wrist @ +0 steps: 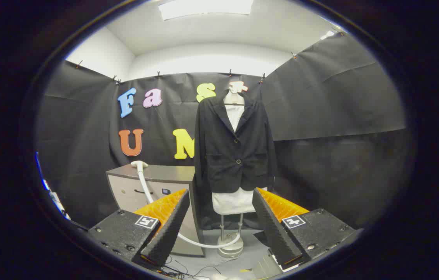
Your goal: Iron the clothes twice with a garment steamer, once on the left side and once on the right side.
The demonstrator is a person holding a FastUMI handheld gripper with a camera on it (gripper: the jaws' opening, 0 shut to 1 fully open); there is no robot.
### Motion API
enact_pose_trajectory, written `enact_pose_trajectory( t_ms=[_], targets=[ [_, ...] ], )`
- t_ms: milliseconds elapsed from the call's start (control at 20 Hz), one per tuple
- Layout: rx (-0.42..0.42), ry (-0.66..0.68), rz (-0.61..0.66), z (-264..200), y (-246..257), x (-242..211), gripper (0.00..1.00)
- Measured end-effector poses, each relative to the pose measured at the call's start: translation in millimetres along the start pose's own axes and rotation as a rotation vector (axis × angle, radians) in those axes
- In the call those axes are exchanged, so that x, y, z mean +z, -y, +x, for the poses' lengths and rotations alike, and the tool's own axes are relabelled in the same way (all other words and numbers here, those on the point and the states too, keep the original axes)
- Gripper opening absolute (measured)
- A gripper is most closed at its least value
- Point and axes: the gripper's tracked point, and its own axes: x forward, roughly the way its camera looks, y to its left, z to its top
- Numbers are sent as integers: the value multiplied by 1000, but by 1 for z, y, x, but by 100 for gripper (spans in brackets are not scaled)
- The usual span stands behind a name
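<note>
Two fingers of the tool (219,217) stand spread wide and grasp nothing. Beyond them, at twelve o'clock, a black blazer (235,144) hangs buttoned over a white garment on a mannequin stand (230,245), upright, likely so both front sides face the steam. The steamer head (139,164) rests on the cabinet surface (165,173) at ten o'clock, its hose (188,239) looping floorward, well apart from the tool.

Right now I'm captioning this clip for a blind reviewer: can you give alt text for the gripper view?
A black blazer over a white garment hangs on a stand beyond the open fingers of the hand-held gripper, which hold nothing. Beside it, a white steamer hose curves from the top of a grey cabinet down to the floor.
</note>
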Motion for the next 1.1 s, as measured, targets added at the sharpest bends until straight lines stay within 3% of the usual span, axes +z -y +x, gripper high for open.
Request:
enact_pose_trajectory(
  t_ms=[650, 1100],
  targets=[
    [-12, -18, 11, 2, -15, -3, 100],
    [49, -35, 22, 68, -47, 30, 100]
  ],
)
